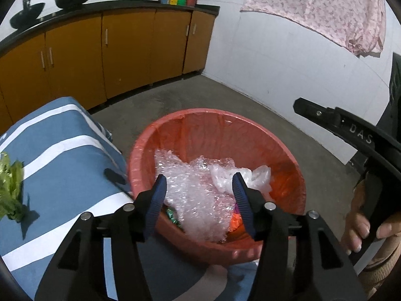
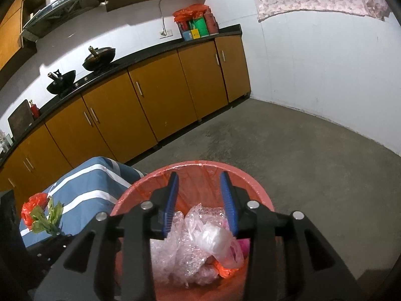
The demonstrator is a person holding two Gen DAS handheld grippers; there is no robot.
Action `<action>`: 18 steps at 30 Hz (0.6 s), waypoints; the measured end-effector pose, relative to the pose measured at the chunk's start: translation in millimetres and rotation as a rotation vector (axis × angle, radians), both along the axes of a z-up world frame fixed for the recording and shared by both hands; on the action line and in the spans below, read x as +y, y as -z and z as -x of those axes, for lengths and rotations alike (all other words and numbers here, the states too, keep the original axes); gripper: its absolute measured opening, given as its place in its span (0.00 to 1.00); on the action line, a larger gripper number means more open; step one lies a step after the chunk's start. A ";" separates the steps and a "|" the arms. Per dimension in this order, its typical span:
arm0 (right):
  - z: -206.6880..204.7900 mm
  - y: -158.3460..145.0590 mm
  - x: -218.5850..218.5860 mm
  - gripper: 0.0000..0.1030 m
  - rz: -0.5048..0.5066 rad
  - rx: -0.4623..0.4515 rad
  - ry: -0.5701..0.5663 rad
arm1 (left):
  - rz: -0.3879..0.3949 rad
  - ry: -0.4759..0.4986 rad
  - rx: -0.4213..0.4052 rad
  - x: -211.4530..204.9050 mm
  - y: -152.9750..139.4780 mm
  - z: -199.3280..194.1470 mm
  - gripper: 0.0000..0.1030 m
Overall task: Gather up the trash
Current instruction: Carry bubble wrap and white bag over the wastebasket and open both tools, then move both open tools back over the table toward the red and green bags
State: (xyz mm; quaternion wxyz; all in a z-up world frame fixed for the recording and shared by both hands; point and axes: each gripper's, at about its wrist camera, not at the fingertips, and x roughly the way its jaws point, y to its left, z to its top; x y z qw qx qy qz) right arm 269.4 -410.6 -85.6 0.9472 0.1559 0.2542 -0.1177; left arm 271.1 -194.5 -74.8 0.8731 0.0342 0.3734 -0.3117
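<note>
While both tongs gape empty, round red bin holds crinkled bubble wrap, perhaps thin bags.

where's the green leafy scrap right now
The green leafy scrap lies on the blue striped cloth, far left in the left wrist view, left of the red bin.

Bubble wrap fills bin (red).

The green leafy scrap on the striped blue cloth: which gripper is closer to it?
Left. The left gripper hovers over the red bin, right beside the cloth holding the green leafy scrap. The right gripper sits over the bin's farther side.
</note>
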 end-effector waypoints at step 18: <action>-9.0 -21.7 148.8 0.93 0.141 -0.041 -0.321 | -0.043 -0.416 -0.231 206.0 -41.4 33.0 0.88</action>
